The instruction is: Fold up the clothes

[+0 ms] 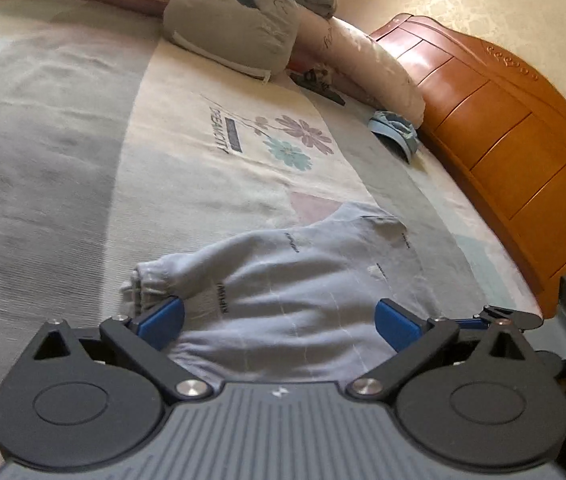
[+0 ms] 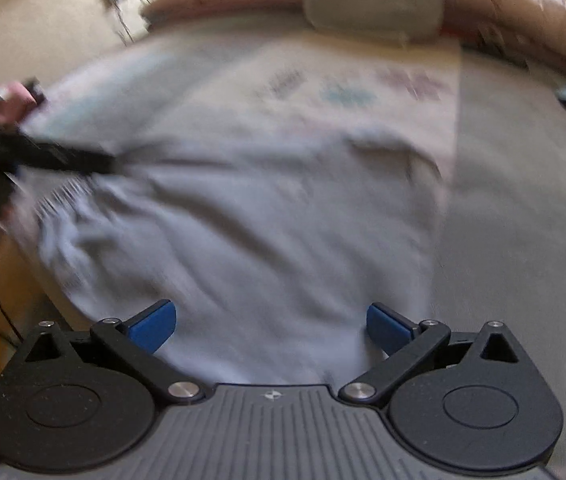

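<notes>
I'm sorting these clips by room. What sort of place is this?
Most likely a bedroom: a wide bed with a printed cover, a grey cushion and bedding at its far end, and a wooden headboard. A pale blue garment lies on it.

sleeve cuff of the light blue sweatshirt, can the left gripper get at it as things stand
Probably yes. The cuff lies flat on the bed just past the open left gripper, beside its left finger, with nothing over it or between them.

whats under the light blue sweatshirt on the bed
The light blue sweatshirt lies flat on the patterned bedspread, which shows all around it, including a pink patch by its collar. Whatever sits directly beneath the fabric is covered.
</notes>
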